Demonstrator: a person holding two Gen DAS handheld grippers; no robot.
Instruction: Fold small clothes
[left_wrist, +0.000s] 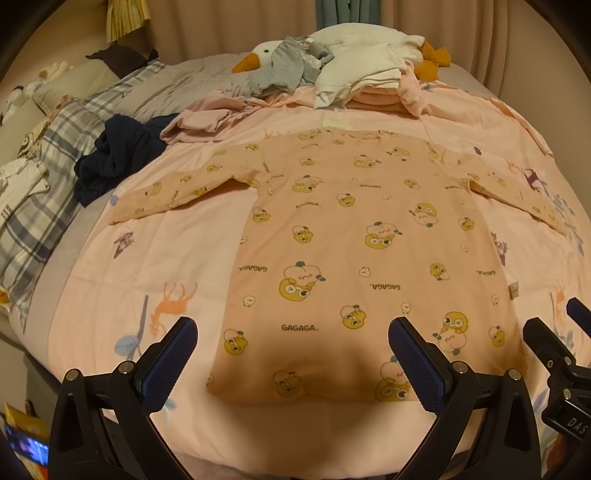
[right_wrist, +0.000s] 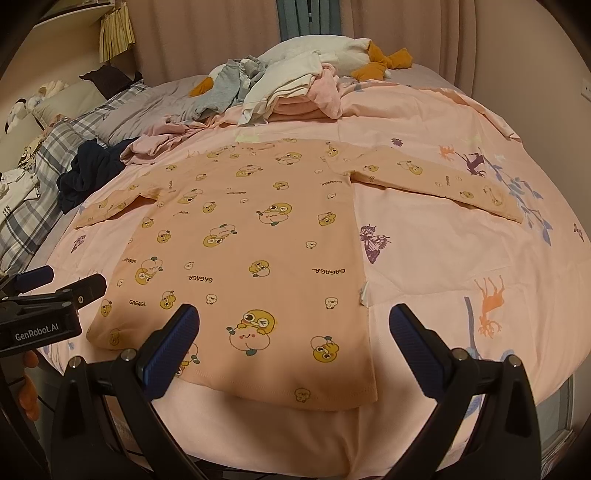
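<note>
Only right wrist view shows shirt's (right_wrist: 240, 258) side tag (right_wrist: 364, 293) clearly.

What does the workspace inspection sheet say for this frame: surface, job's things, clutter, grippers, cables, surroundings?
Surface: bed with pink printed duvet.
Job's things: peach cartoon-print shirt lies flat, both sleeves spread, unfolded.
Clutter: navy garment, crumpled pink cloth, grey garment, cream clothes pile, goose plush, plaid bedding.
Grippers: left hand-held gripper open above the hem; right hand-held gripper open at the hem's right corner.
Cables: nothing seen.
Surroundings: curtains behind.
</note>
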